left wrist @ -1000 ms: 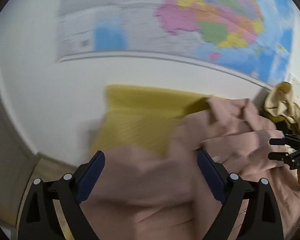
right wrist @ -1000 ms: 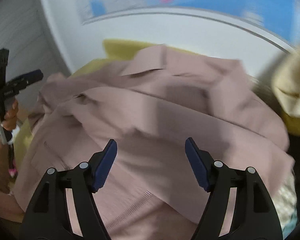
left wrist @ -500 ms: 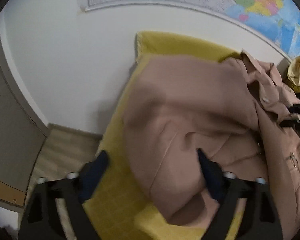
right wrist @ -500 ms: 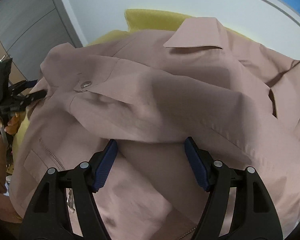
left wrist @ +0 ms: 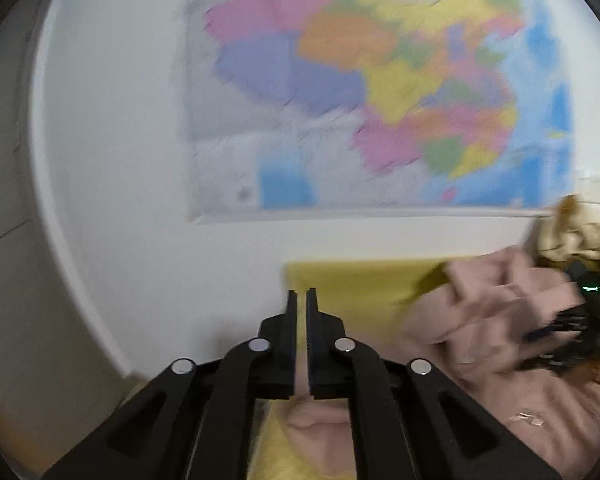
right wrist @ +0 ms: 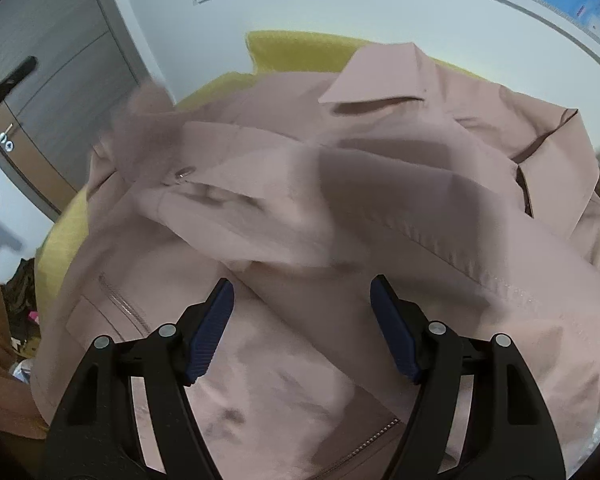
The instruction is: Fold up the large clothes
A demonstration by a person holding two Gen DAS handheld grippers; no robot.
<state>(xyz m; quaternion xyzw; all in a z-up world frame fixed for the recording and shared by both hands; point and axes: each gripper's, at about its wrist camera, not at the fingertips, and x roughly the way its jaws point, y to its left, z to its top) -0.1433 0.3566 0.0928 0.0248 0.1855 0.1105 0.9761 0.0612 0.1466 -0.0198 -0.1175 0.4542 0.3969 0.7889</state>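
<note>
A dusty-pink jacket [right wrist: 340, 208] with a collar, a snap button and zip pockets lies spread on a yellow surface [right wrist: 284, 50]. My right gripper [right wrist: 302, 320] is open just above the jacket's front, holding nothing. My left gripper [left wrist: 301, 300] is shut, raised and pointing at the wall; pink fabric [left wrist: 320, 420] shows just below its jaws, and whether it is pinched is unclear. In the left wrist view the jacket [left wrist: 480, 320] lies at the right on the yellow surface [left wrist: 360, 284], with the right gripper [left wrist: 572, 320] blurred over it.
A coloured wall map [left wrist: 380, 100] hangs on the white wall. A cream garment [left wrist: 572, 236] is heaped at the far right. A grey door [right wrist: 40, 80] stands at the left, with clutter [right wrist: 20, 292] on the floor below.
My left gripper has shut and swung upward to face the wall map. The jacket's left edge is blurred and lifted. My right gripper stays open over the jacket.
</note>
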